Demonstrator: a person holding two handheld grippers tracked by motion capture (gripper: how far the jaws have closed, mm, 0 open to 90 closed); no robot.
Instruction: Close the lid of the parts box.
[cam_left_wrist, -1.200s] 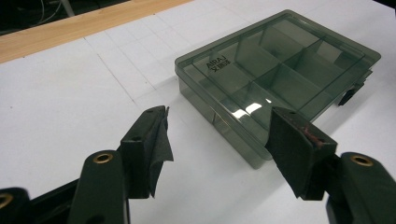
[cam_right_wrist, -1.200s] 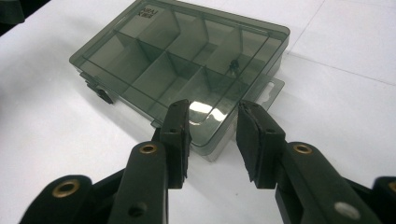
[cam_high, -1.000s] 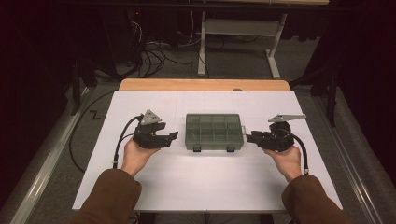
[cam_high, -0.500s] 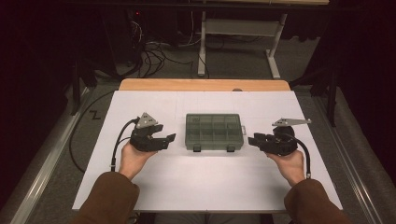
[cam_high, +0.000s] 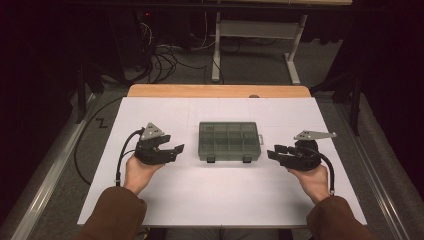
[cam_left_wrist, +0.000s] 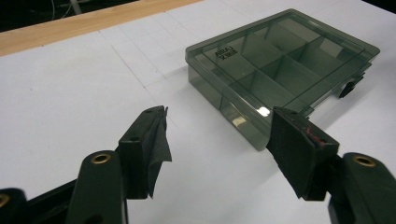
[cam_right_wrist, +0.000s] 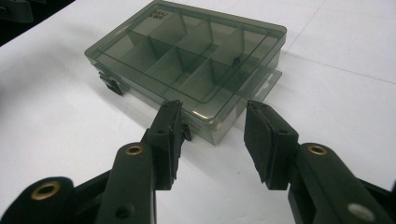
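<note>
A smoky grey see-through compartment box (cam_high: 229, 141) lies closed in the middle of the white table (cam_high: 220, 195), its two latches facing the person. Inside, dividers split it into several cells; I make out nothing in them. My left gripper (cam_high: 176, 149) hovers a little to the left of the box, open, jaws pointing at it. In the left gripper view the box (cam_left_wrist: 280, 70) lies ahead and to the right of the open gripper (cam_left_wrist: 219, 140). My right gripper (cam_high: 272, 152) sits just right of the box's near corner, open. Its view has the box (cam_right_wrist: 187, 60) right beyond the gripper (cam_right_wrist: 212, 135).
The white sheet covers the table, with a strip of bare wood (cam_high: 220, 91) along the far edge. Beyond it stand a metal desk frame (cam_high: 255, 35) and loose cables (cam_high: 165, 55) on the floor. Dark curtains flank both sides.
My right gripper has dropped slightly toward the table and edged closer to the box's near right corner. The left gripper has barely shifted.
</note>
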